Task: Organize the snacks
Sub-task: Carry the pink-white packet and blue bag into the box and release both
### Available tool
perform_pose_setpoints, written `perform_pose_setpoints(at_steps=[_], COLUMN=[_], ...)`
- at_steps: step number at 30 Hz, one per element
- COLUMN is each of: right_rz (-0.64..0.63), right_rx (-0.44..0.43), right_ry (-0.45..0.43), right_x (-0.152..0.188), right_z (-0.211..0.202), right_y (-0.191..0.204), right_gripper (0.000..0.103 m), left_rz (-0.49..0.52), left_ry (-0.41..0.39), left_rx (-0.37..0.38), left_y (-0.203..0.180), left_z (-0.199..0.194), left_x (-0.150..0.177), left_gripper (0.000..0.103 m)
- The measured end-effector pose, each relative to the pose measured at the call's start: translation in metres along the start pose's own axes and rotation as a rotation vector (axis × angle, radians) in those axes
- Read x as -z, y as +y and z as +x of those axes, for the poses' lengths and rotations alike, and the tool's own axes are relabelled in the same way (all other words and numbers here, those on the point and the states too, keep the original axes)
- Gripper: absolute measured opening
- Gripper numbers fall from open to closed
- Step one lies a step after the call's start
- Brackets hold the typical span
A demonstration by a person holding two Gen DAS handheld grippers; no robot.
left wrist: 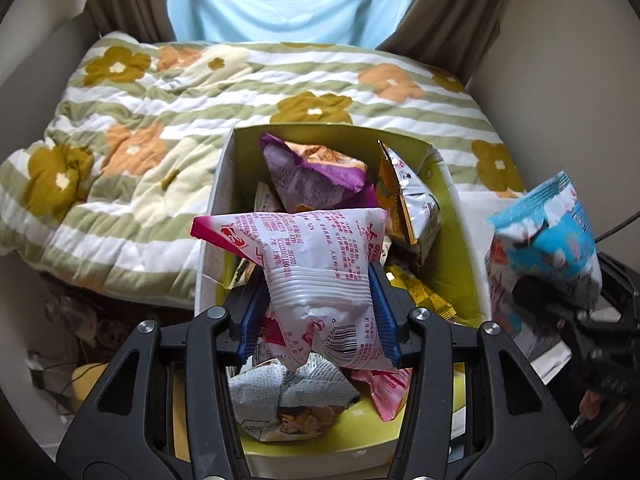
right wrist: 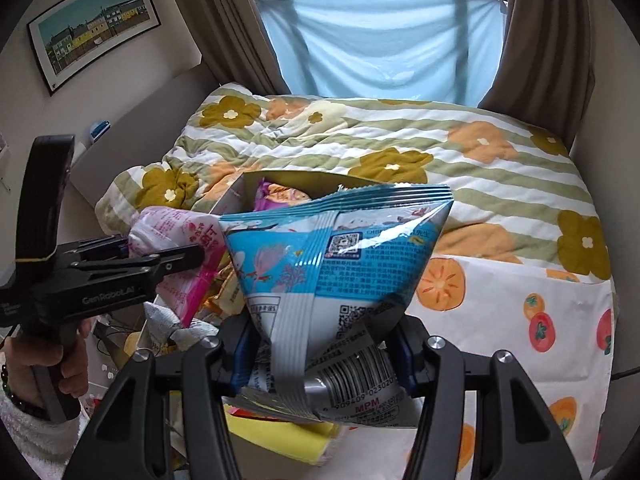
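My left gripper (left wrist: 318, 316) is shut on a white and pink snack bag (left wrist: 316, 264) and holds it above a yellow-green box (left wrist: 466, 240) full of snack packets. A purple packet (left wrist: 316, 176) and a gold packet (left wrist: 408, 200) lie inside the box. My right gripper (right wrist: 320, 354) is shut on a blue and white snack bag (right wrist: 336, 264), held to the right of the box. In the left wrist view the blue bag (left wrist: 548, 248) shows at the right edge. In the right wrist view the left gripper (right wrist: 188, 256) and its pink bag (right wrist: 176, 236) show at the left.
The box sits on a bed with a floral striped quilt (left wrist: 160, 120) and a fruit-print sheet (right wrist: 520, 312). Curtains (right wrist: 380, 44) and a window stand behind. A framed picture (right wrist: 92, 28) hangs on the left wall. Clutter lies on the floor (left wrist: 80, 336) at the left.
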State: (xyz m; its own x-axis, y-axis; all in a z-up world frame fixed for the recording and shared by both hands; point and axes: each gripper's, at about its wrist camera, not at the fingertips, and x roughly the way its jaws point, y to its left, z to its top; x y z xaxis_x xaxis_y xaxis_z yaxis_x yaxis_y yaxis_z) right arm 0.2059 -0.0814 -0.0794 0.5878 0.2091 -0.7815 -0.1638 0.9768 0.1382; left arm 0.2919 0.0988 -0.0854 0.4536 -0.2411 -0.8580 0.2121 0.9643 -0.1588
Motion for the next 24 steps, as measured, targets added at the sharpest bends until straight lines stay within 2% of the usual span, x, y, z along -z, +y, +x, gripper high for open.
perform_pose_setpoints(at_steps=[1, 2, 3, 5, 7, 15, 20, 22, 23, 24], right_rz=[-0.005, -0.008, -0.006, 0.007, 0.016, 0.007, 0.04, 0.055, 0.059, 0.063], right_rx=[0.006, 0.013, 0.021, 0.026, 0.028, 0.038, -0.001, 0.003, 0.008, 0.018], right_ry=[0.01, 0.018, 0.024, 0.032, 0.036, 0.047, 0.069, 0.08, 0.073, 0.06], right_x=[0.002, 0.004, 0.005, 0.007, 0.008, 0.009, 0.009, 0.011, 0.013, 0.015], right_z=[0.002, 0.004, 0.005, 0.005, 0.006, 0.014, 0.026, 0.03, 0.029, 0.027], right_y=[0.005, 0.007, 0.01, 0.009, 0.009, 0.026, 0.032, 0.034, 0.035, 0.035], right_gripper=[0.052, 0.052, 0.052, 0.052, 0.052, 0.052, 0.055, 0.072, 0.093, 0.102], left_rz=[0.002, 0.002, 0.0, -0.012, -0.032, -0.087, -0.096, -0.096, -0.094, -0.091], left_ry=[0.01, 0.009, 0.004, -0.027, -0.054, -0.074, -0.088, -0.091, -0.092, -0.093], left_rx=[0.001, -0.005, -0.013, -0.015, -0.013, -0.068, -0.082, -0.099, -0.107, -0.113], left_y=[0.003, 0.003, 0.004, 0.009, 0.012, 0.038, 0.047, 0.049, 0.049, 0.05], left_z=[0.002, 0.004, 0.005, 0.001, -0.01, -0.025, -0.031, -0.032, -0.032, -0.032], left_x=[0.001, 0.001, 0.001, 0.004, 0.008, 0.027, 0.028, 0.029, 0.03, 0.032], left_gripper=[0.046, 0.056, 0.076, 0.103, 0.103, 0.103, 0.103, 0.103, 0.103, 0.103])
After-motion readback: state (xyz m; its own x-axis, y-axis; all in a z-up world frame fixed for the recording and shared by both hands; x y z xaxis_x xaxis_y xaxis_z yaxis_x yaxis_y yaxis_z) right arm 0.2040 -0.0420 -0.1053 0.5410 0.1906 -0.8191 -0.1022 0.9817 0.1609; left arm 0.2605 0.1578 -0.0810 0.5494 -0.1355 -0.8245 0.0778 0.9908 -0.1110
